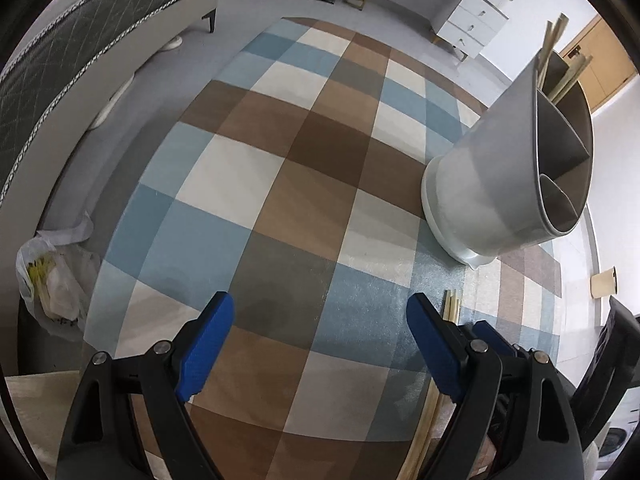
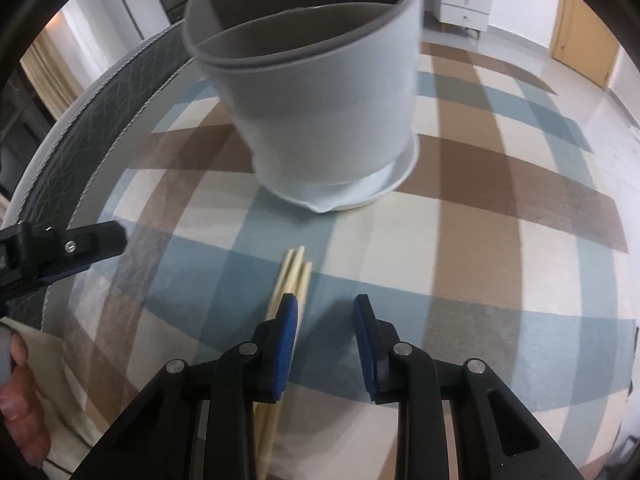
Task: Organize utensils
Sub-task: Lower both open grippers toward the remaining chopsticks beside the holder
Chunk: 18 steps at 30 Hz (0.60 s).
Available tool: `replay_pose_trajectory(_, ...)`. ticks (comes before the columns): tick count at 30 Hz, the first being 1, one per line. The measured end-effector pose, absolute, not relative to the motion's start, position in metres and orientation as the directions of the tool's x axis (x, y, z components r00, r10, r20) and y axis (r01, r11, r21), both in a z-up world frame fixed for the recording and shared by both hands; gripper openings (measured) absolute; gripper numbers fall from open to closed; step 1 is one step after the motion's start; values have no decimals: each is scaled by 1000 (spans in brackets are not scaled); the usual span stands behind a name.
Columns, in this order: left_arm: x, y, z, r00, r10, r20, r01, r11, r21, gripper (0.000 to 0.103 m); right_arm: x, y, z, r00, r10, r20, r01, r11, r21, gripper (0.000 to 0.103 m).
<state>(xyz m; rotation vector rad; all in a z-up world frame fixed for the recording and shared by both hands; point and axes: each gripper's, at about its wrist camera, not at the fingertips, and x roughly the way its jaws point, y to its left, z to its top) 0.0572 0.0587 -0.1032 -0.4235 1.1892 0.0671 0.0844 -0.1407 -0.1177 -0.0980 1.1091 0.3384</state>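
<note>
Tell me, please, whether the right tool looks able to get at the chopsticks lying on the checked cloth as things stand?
Probably yes. The right tool hangs over the chopsticks, its left pad above them, with nothing between. The bundle lies off-centre, beside the gap, so a small sideways shift seems needed. The holder stands well beyond.

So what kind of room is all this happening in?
Most likely a bedroom at home: a quilted mattress runs beside the checked tablecloth, a white chest of drawers stands by the wall, and a wooden door is behind.
</note>
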Motion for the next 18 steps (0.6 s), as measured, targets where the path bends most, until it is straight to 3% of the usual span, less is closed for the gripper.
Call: replay_pose_trajectory(18,61,65,-112,348,-147,-926,-304,917,-260,85,101,-129,-119,409,164,-898,-333,943,21,23)
